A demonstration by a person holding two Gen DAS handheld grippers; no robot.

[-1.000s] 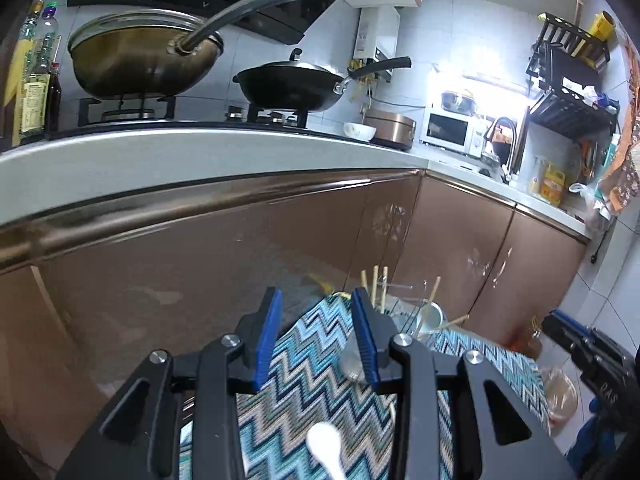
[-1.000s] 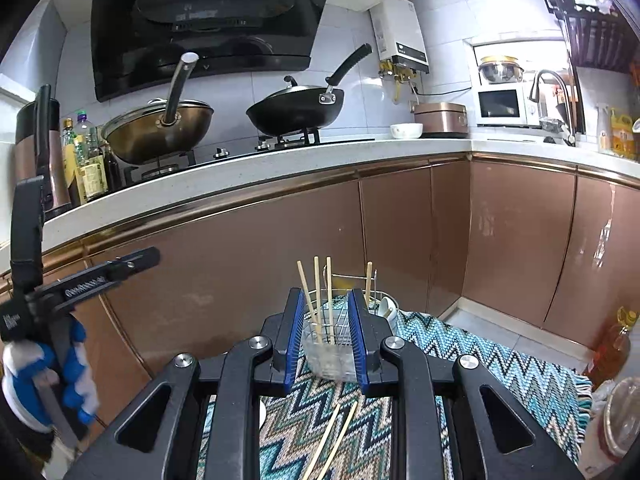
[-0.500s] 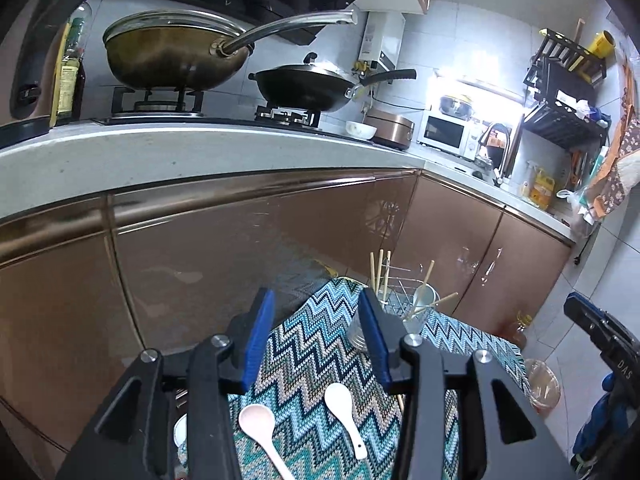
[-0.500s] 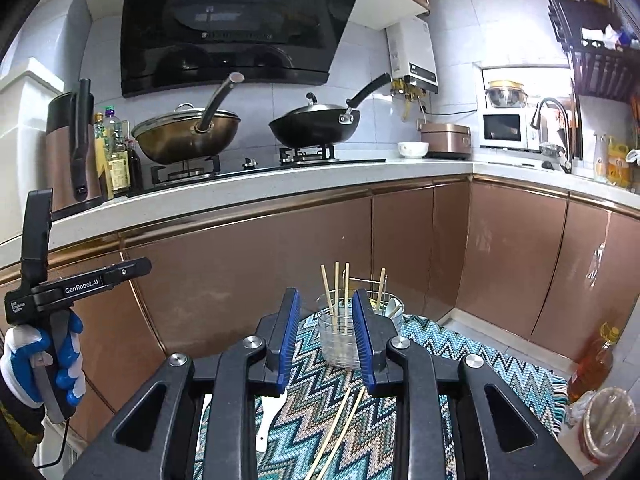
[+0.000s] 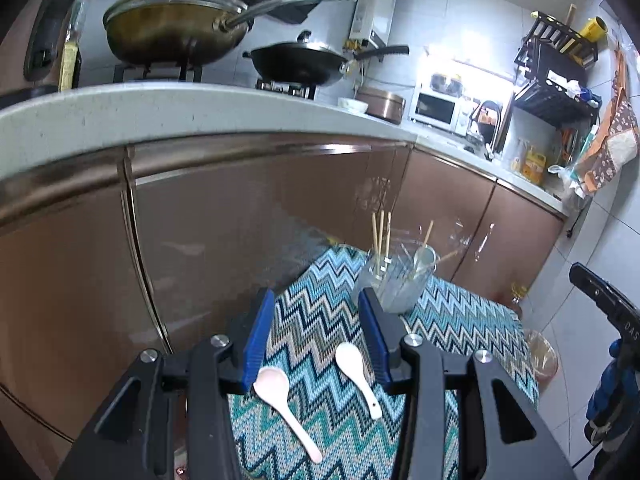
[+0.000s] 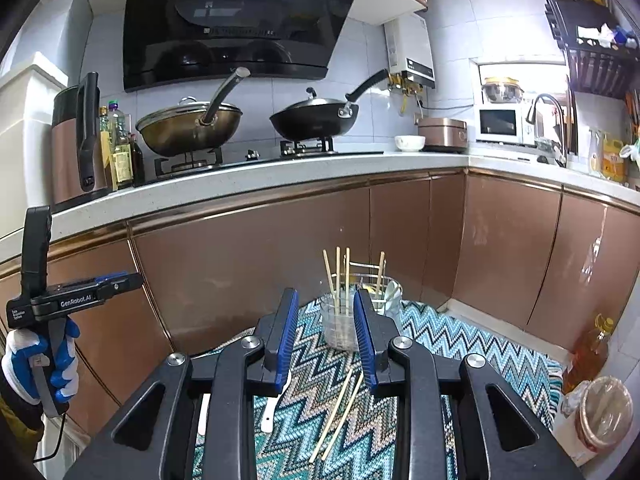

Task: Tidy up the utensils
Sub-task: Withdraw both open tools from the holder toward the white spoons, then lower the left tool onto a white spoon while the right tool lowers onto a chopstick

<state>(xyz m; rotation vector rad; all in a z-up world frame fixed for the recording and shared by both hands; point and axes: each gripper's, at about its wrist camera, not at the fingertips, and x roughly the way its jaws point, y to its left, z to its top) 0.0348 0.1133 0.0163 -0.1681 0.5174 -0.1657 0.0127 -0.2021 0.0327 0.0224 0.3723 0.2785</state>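
Two white ceramic spoons lie on a zigzag cloth (image 5: 320, 312): one (image 5: 280, 400) near my left finger, one (image 5: 358, 376) near my right finger. A clear holder (image 5: 394, 284) with several chopsticks and a spoon stands at the cloth's far end. My left gripper (image 5: 316, 312) is open and empty above the spoons. My right gripper (image 6: 324, 316) is open and empty; two loose chopsticks (image 6: 340, 416) lie on the cloth below it, and the holder (image 6: 344, 324) stands beyond its fingers.
Brown cabinet fronts (image 6: 256, 272) run behind the cloth under a white counter (image 6: 280, 172) with two pans. An oil bottle (image 6: 588, 356) and a lidded container (image 6: 604, 412) stand on the floor at right.
Both grippers have pulled back and risen away from the holder. Both spoons and the loose chopsticks have come into view. Both pairs of jaws have stayed open.
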